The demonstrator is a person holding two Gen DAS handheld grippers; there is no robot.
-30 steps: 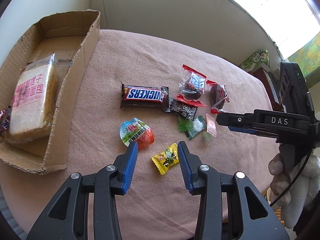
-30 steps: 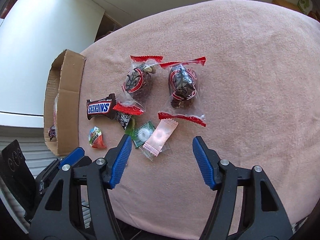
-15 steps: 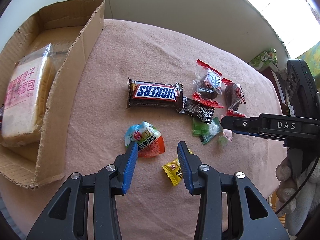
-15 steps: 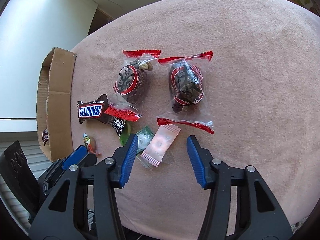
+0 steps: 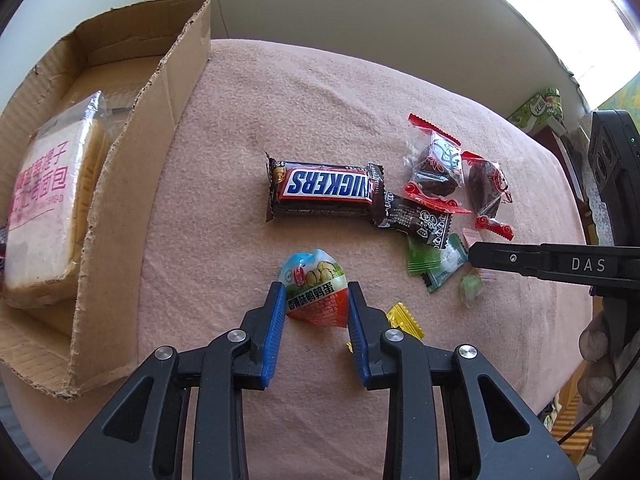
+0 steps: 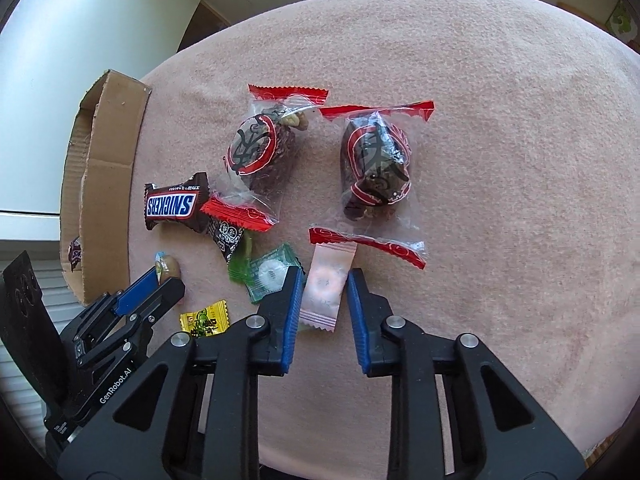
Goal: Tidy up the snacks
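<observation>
A blue, green and orange quail-egg packet [image 5: 316,280] lies on the pink cloth. My left gripper [image 5: 315,286] points down over it, jaws closing, with both blue pads against its sides. A pink wrapped candy [image 6: 328,280] sits between the pads of my right gripper [image 6: 325,272], which has closed onto it. Behind them lie a Snickers bar [image 5: 326,186], a small dark brown candy [image 5: 420,220], two green candies [image 6: 268,272] and two clear red-ended packets [image 6: 256,148] [image 6: 374,164]. A yellow candy [image 5: 404,320] lies just right of the left gripper.
An open cardboard box [image 5: 132,160] stands at the left edge of the cloth-covered table [image 6: 500,160] and holds a wrapped bread loaf [image 5: 48,200]. A gloved hand [image 5: 600,344] holds the right gripper at the table's right edge. A wall runs behind the table.
My left gripper shifted left from the yellow candy to the egg packet and narrowed onto it. My right gripper's jaws came together on the pink candy.
</observation>
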